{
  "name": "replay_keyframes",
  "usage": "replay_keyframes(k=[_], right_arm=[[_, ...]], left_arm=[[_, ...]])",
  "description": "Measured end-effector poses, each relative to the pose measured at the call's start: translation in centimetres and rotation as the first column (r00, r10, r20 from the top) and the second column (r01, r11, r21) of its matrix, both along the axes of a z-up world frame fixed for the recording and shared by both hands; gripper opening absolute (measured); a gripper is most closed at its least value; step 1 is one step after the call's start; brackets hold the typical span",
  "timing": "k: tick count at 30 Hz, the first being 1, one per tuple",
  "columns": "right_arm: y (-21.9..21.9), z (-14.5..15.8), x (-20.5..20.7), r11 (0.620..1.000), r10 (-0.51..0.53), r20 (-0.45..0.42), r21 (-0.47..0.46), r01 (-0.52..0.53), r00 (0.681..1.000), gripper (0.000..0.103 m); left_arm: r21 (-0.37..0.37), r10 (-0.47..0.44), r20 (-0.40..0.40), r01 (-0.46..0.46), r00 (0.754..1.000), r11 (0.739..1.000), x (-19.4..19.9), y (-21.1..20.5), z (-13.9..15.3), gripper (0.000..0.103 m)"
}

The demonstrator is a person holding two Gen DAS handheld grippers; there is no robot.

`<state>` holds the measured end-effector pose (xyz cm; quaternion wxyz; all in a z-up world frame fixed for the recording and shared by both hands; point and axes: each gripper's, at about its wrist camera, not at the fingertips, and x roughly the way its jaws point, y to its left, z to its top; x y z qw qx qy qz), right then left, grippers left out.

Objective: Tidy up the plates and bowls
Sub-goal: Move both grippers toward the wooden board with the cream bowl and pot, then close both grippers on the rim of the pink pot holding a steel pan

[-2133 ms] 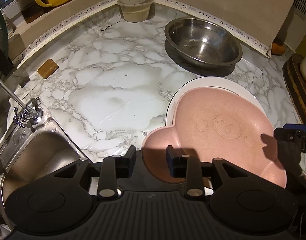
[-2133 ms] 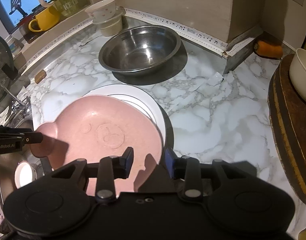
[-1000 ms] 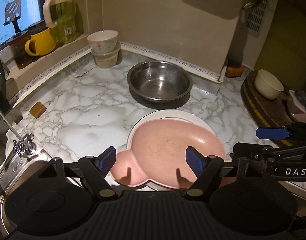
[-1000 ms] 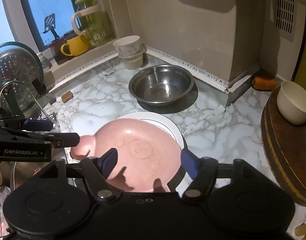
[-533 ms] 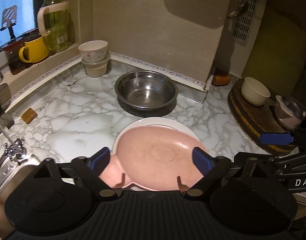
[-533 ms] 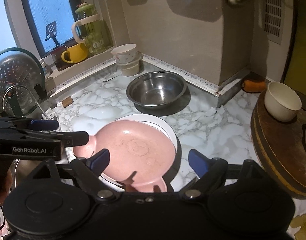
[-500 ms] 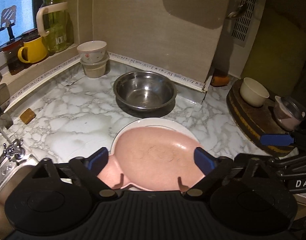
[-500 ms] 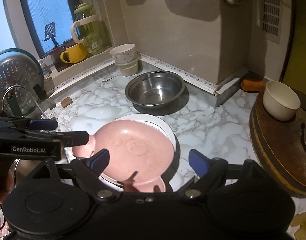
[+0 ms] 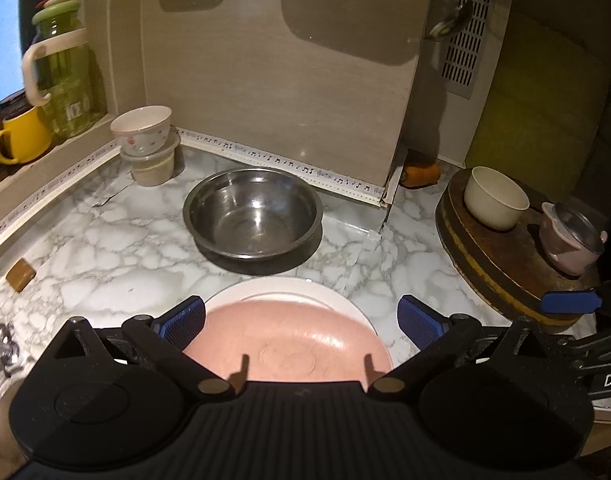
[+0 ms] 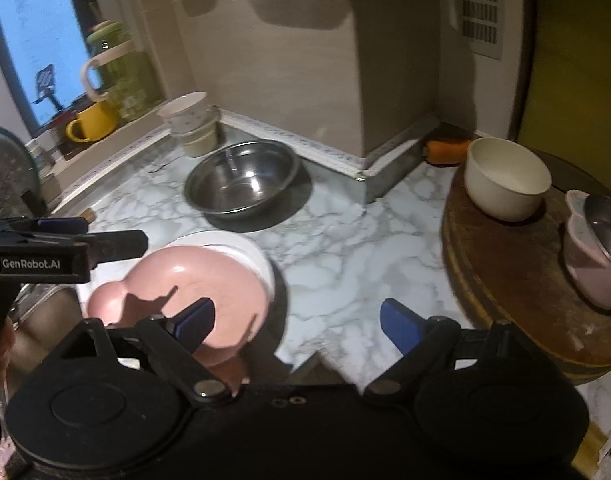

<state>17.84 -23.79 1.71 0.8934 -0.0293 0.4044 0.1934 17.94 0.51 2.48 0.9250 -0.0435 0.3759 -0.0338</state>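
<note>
A: Where is the pink bear-shaped plastic plate found?

B: It is seen stacked on the round white plate on the marbled counter, at six o'clock from the stainless steel mixing bowl. Nothing is gripped. The left gripper is released, its jaws having just been opening; the plate lies below and between them, untouched. The right gripper is likewise released, its jaws just widened, only counter and the plate's edge being framed between them.

A: Which step is judged to be in hand?

B: The plates appear stacked, so a bowl is probably to be fetched next. The cream bowl and the pink lidded pot are seen on the round wooden board at two o'clock; a floral bowl is nested on a beige one at eleven.

A: What is called for?

B: One rim is to be straddled by open jaws, probably the cream bowl's, and clearance from the pot must be kept.
</note>
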Motion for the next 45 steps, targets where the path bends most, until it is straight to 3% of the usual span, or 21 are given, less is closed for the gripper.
replay_keyframes(k=[8,17,29,35,45], right_arm=[[-4.1,1.1,3.5,0.997,-0.078,0.021,-0.008,0.078,0.997,0.089],[-10.6,1.6,5.1,0.974,-0.223,0.015,-0.030,0.224,0.975,0.088],[-21.2,2.6,5.3,0.884,-0.461,0.006,-0.085,0.459,0.888,0.082],[-24.3,2.5,9.7,0.869,-0.481,0.005,-0.133,0.477,0.877,0.079],[-26.9,-0.6,16.4,0.887,-0.439,-0.099,-0.205,0.413,0.893,0.066]], left_arm=[[0.049,-0.094,0.000,0.094,0.996,0.994,4.6,-4.6,0.7,0.103],[0.050,-0.227,0.007,0.226,0.974,0.973,9.0,-11.5,0.9,0.103],[-0.018,-0.467,-0.010,0.467,0.884,0.884,11.9,-23.8,0.1,0.102],[-0.040,-0.506,-0.022,0.505,0.862,0.862,12.8,-28.3,-0.2,0.102],[-0.062,-0.493,-0.068,0.490,0.867,0.870,16.1,-31.5,-2.2,0.094]])
